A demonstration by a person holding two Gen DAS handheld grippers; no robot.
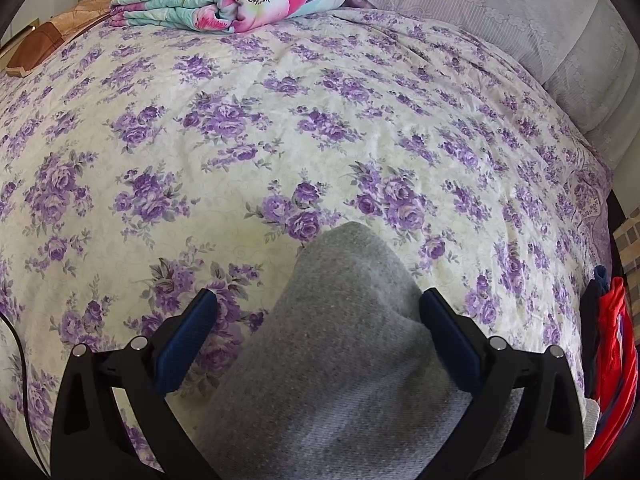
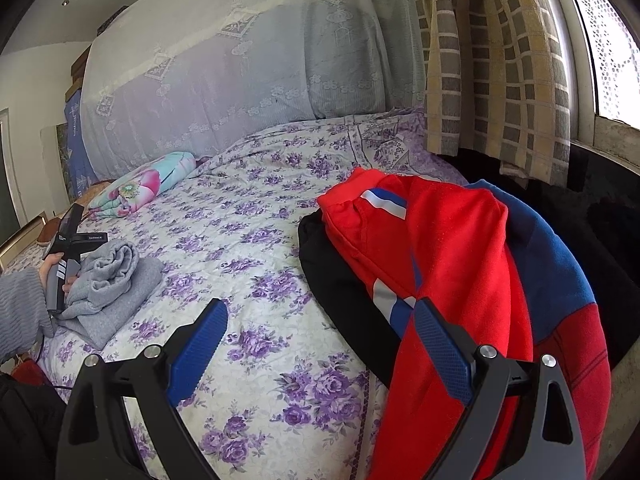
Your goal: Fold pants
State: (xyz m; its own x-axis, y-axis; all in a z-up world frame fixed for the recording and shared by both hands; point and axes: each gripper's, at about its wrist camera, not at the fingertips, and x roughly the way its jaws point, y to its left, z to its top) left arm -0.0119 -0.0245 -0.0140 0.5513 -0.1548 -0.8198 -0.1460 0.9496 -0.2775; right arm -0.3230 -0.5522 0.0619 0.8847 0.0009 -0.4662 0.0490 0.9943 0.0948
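My left tool point(image 1: 318, 340), fingers apart, straddles the folded grey pants point(image 1: 340, 360) on the bed point(image 1: 280, 120) — that fold looks finished. My right tool point(image 2: 320, 344), also apart, faces the red pants point(image 2: 448, 248) — likely next to grasp.

The grey pants point(image 1: 340, 340) are made of matt, finely knitted cloth. The bedspread point(image 1: 280, 128) is seen as smooth printed cotton. The gripper fingers point(image 2: 200, 344) are padded with textured blue rubber on matt black plastic.
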